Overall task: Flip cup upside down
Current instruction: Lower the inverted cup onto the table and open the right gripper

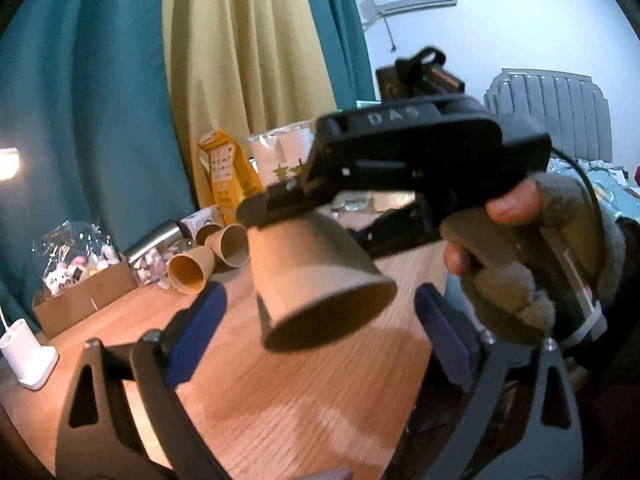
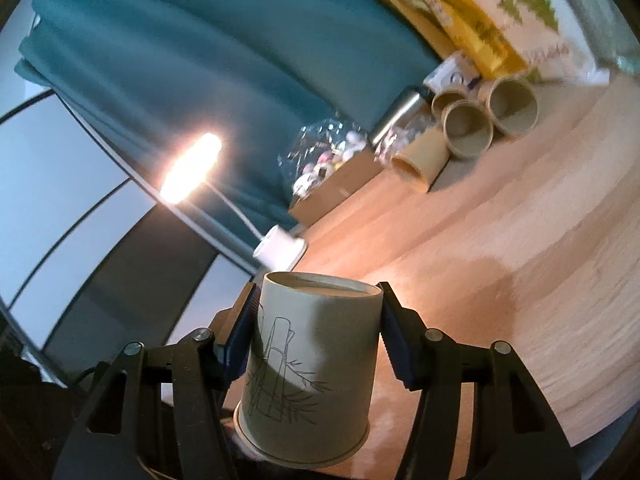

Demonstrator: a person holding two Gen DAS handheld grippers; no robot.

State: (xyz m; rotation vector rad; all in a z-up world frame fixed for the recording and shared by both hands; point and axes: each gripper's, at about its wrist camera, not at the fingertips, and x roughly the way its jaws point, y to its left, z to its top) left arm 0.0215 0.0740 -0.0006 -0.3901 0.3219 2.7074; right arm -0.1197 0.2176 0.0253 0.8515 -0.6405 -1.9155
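Teal curtain [image 1: 92, 120] behind wooden bench [image 2: 500, 240], frames blurred. Cardboard box [image 1: 86, 300] of small toys at the back, contents hard to make out. Right gripper [image 2: 316, 340] clamps paper cup [image 2: 312, 364] at its base, both pads on the walls; cup tilted in air above bench, mouth down, rim partly cut off by frame edge. Left gripper [image 1: 320, 332] gaping wide, nothing held, cup [image 1: 320, 280] between its fingers but clear of them. Spare cups [image 2: 472, 128] lie on sides beside box.
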